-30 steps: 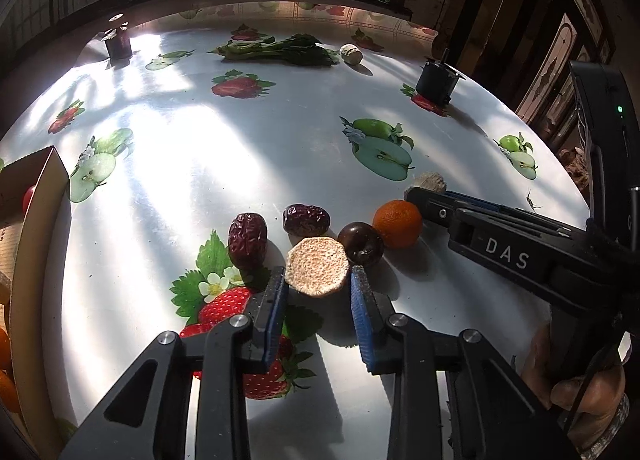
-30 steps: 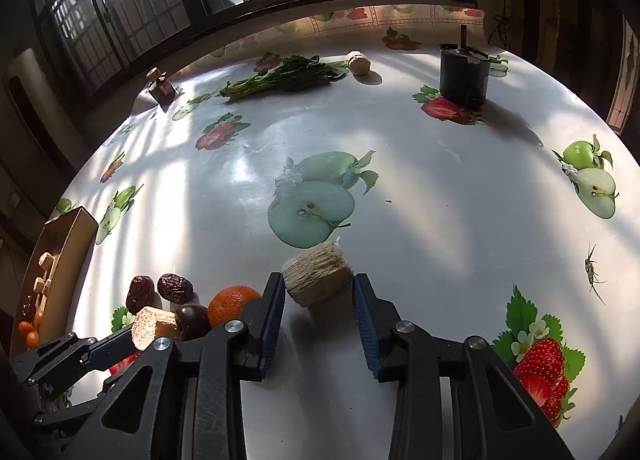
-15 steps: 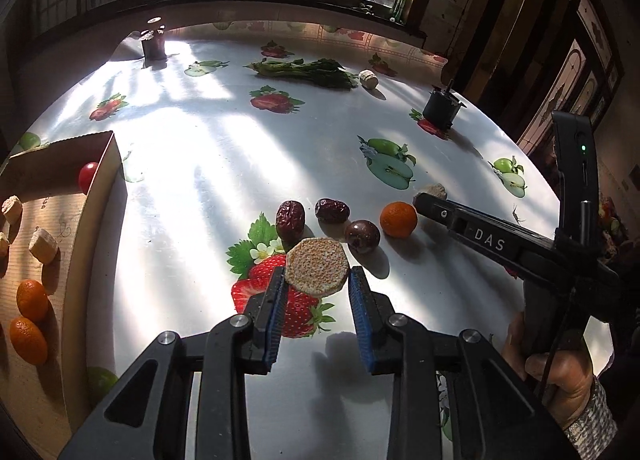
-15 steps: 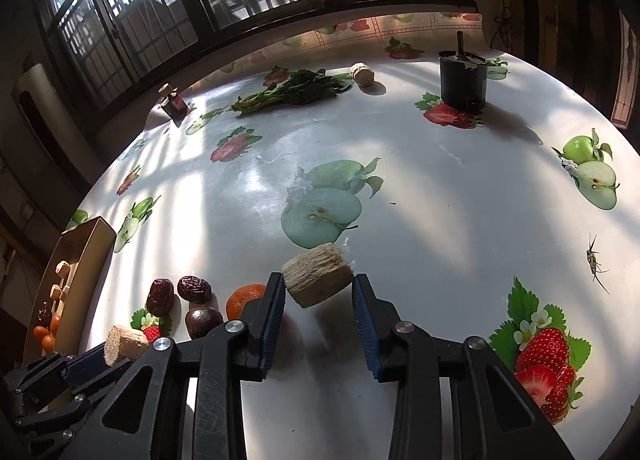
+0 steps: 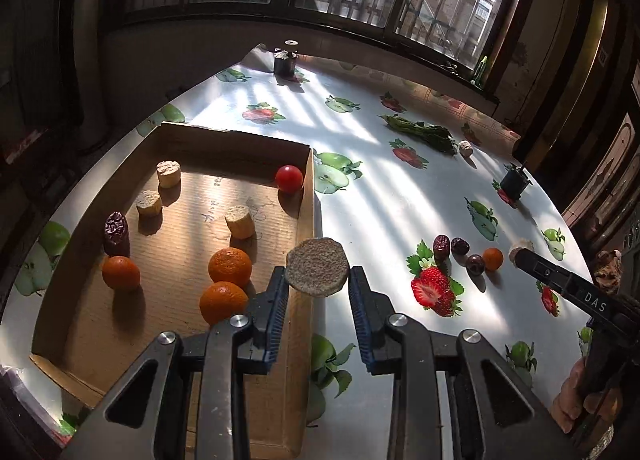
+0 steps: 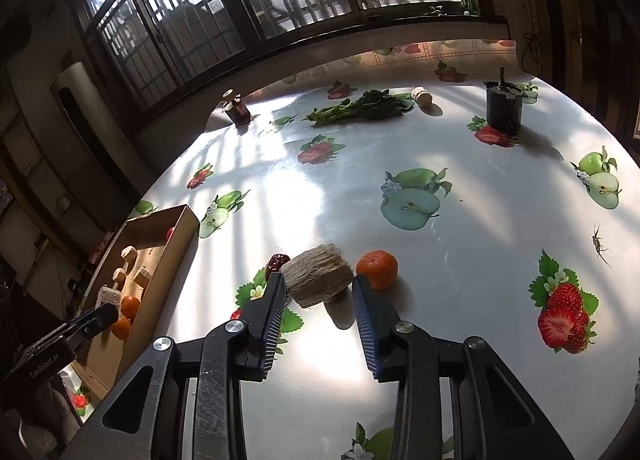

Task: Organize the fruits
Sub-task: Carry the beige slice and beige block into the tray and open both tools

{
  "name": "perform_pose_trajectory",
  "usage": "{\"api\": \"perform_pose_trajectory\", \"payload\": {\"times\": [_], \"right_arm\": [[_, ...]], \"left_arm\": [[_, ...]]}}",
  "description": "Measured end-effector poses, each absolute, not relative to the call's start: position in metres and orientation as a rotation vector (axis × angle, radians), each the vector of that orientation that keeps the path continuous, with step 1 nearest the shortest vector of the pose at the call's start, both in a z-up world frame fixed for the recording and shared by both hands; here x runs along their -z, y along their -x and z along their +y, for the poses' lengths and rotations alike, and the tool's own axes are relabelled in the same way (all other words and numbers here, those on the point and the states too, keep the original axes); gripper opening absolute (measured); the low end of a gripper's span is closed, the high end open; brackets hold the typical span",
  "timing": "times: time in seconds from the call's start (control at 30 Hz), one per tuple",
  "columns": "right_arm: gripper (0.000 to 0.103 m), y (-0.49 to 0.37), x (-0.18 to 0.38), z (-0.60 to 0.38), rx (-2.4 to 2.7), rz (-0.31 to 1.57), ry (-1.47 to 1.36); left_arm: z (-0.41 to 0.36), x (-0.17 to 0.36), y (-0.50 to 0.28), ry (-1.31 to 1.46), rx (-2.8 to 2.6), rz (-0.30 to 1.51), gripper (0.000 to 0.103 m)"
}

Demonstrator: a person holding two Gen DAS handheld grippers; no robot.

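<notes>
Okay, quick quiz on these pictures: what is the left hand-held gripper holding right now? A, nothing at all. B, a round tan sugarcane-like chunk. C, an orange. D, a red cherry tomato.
B: the left hand-held gripper is shut on a round tan chunk, held above the right wall of the cardboard box; the oranges and the red tomato lie inside the box.
</notes>
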State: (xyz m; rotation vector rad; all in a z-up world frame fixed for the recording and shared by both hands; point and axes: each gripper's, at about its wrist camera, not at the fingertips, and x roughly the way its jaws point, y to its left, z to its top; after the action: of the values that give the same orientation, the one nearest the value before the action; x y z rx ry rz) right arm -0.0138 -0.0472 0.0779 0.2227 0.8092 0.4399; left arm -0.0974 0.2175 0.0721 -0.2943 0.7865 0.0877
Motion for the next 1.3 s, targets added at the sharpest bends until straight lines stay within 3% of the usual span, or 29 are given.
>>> {"api": "perform_pose_trajectory", "payload": {"times": [0.3,0.63,1.3], "right_arm": [[0.038,0.05,-0.09,0.074,-0.682,0.824,-0.083],[0.038,0.079,-0.062,0.179,-0.853,0.906,0.105],[0.038,0.095,-0.031,0.221,-0.85,0.927,0.266]], "left_arm": [[0.303,-0.057,0.128,0.364,-0.268,0.805,0.03],[0.339,-0.034,0.138,0.378,-0.331,0.897,0.03],[0.345,-0.032,0.145,0.44,-0.321,0.868,0.031]]}}
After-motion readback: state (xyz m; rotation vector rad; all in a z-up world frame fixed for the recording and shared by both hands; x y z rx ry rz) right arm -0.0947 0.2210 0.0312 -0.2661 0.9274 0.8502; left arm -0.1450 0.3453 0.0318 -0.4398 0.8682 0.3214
